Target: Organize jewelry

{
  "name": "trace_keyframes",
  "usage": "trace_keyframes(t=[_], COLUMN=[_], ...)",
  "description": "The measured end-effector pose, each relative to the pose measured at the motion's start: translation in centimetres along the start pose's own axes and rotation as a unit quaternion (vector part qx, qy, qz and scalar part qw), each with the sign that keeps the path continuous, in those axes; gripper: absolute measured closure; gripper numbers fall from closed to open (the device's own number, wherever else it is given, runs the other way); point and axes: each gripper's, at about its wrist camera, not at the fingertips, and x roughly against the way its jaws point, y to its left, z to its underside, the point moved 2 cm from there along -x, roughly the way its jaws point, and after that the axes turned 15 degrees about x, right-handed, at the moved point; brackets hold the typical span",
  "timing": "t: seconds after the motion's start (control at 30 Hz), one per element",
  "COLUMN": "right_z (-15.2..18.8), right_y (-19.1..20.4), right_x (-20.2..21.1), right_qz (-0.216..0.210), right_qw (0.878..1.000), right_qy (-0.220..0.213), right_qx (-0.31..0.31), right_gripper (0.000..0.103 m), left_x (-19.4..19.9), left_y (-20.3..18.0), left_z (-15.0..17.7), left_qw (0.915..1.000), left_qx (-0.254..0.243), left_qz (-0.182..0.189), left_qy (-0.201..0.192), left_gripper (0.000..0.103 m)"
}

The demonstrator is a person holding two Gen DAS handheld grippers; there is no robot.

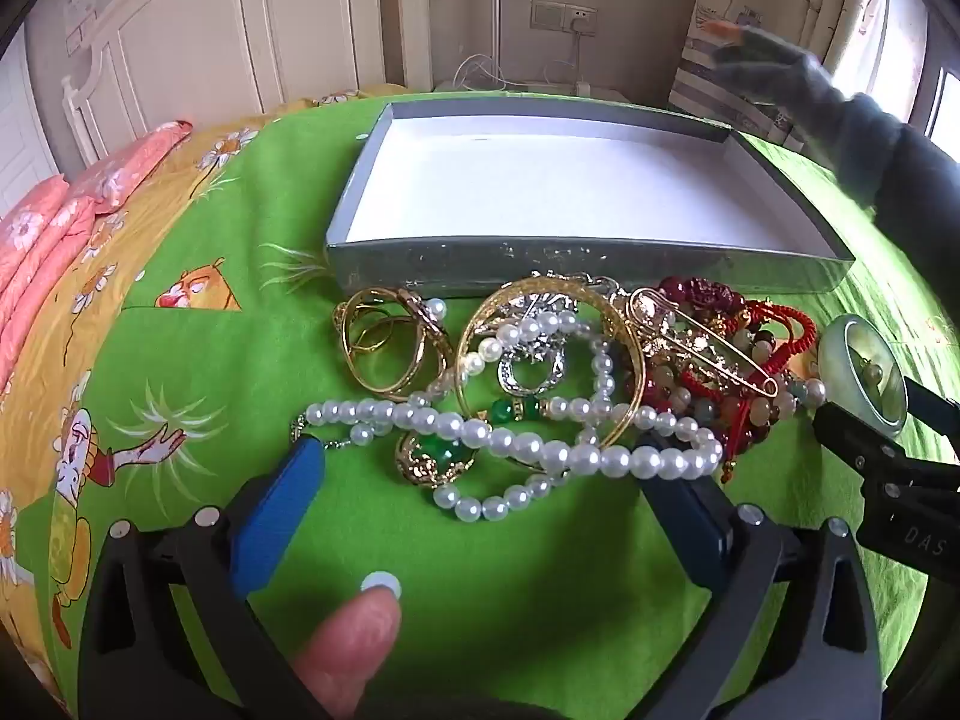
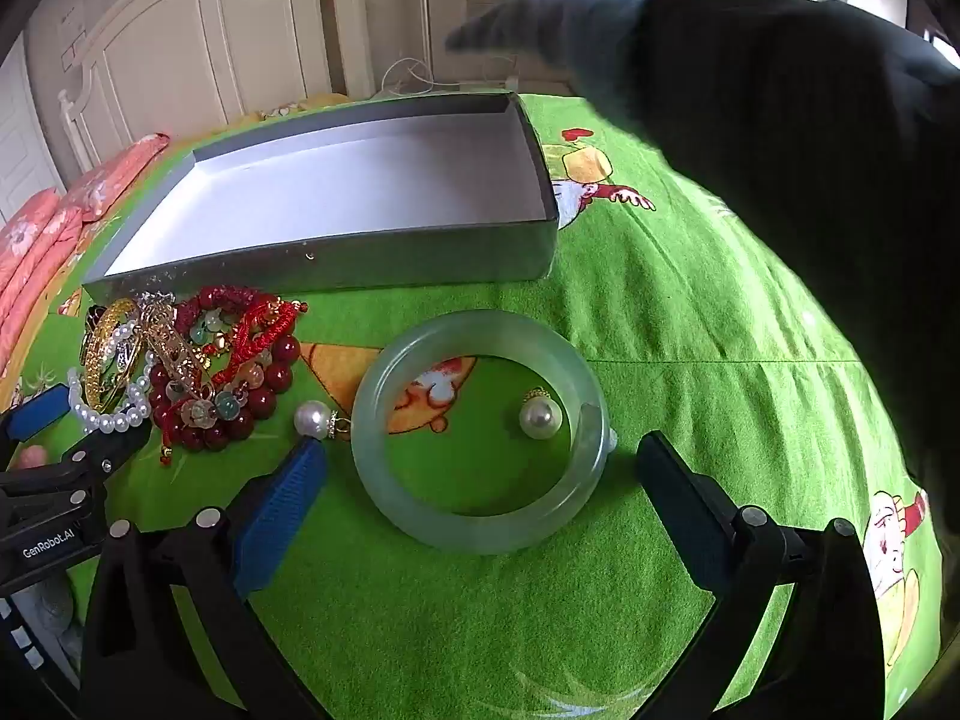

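A heap of jewelry lies on the green bedcover in front of an empty grey box (image 1: 576, 255) with a white floor. In the left wrist view I see a pearl necklace (image 1: 540, 444), gold bangles (image 1: 390, 348), a large gold bangle (image 1: 624, 372), a green pendant (image 1: 438, 456) and red bead bracelets (image 1: 720, 324). My left gripper (image 1: 486, 462) is open, its blue fingers on either side of the pearls. My right gripper (image 2: 480, 456) is open around a pale jade bangle (image 2: 480, 534). One pearl earring (image 2: 540, 417) lies inside the bangle, another (image 2: 313, 418) just left of it.
The box (image 2: 324, 258) stands behind the jewelry in the right wrist view too. A gloved hand and dark sleeve (image 2: 780, 150) reach over the bed at the right. Pink pillows (image 1: 54, 228) and a white headboard (image 1: 198, 30) lie at the far left.
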Motion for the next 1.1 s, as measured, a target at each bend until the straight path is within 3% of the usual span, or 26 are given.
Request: trace_keyframes(t=[1.1], right_z=[0.07], right_y=[-0.31], right_x=[-0.02], right_qz=[0.002], right_qw=[1.000], right_qy=[0.001], right_qx=[0.002], right_gripper=[0.004], left_x=[0.01], left_y=[0.04], left_z=[0.06], left_qw=[1.0000], left_qx=[0.003], left_qz=[0.001], left_qy=[0.001], left_gripper=[0.002])
